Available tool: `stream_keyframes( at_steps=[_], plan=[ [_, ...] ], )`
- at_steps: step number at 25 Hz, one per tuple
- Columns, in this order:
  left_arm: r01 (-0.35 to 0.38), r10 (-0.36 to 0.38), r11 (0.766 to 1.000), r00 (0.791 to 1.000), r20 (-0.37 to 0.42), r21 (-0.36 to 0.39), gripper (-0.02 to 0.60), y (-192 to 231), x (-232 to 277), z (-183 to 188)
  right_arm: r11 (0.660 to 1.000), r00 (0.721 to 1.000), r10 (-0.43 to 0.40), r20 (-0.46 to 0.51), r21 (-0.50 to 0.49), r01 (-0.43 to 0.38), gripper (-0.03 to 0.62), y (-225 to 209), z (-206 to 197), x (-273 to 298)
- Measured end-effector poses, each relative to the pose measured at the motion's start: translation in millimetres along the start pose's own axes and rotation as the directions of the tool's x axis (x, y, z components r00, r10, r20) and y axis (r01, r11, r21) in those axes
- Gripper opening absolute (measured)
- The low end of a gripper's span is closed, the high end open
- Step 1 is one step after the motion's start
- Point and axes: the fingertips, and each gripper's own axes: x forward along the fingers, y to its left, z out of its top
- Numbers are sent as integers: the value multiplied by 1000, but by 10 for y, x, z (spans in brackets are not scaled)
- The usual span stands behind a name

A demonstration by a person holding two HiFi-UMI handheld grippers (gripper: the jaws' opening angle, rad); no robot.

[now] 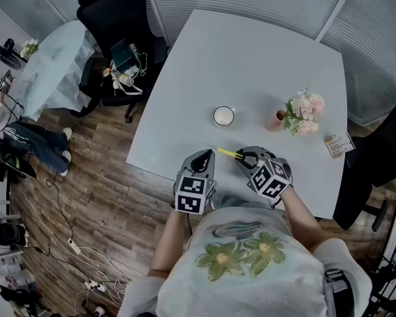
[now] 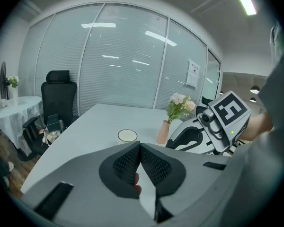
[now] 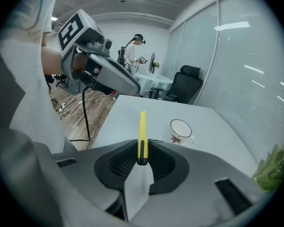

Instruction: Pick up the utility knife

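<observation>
The right gripper (image 3: 142, 161) has its jaws clamped on the slim yellow plastic utility knife (image 3: 142, 131). The knife's rear end is hidden between the ribbed black pads, and its front juts out over the near part of the white table (image 1: 251, 58) toward the white round cup (image 1: 223, 115). The left gripper (image 2: 140, 150) hangs just beside it with its jaws pressed together on nothing; a small reddish patch below the pads is too unclear to name.

On table (image 1: 251, 58): cup (image 1: 223, 115) mid-table, flower vase (image 1: 279, 119) to its right, box (image 1: 338, 145), perhaps cards, at right edge; utility knife (image 1: 228, 154) in right gripper (image 1: 241, 157), before cup.
</observation>
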Motion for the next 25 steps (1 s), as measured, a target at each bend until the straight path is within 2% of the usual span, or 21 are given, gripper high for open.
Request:
stream_keyframes(
  at_steps=[10,25],
  plan=[
    [-7,6,1000,1000,20,4,0,-12,-40,60,999,997,-42,61,-16,43,71,-75,299,-165],
    [-26,24,999,998,57,24,0,-36,-126,197,992,976,-128,177,33,124,71,-149,679,-423]
  ],
)
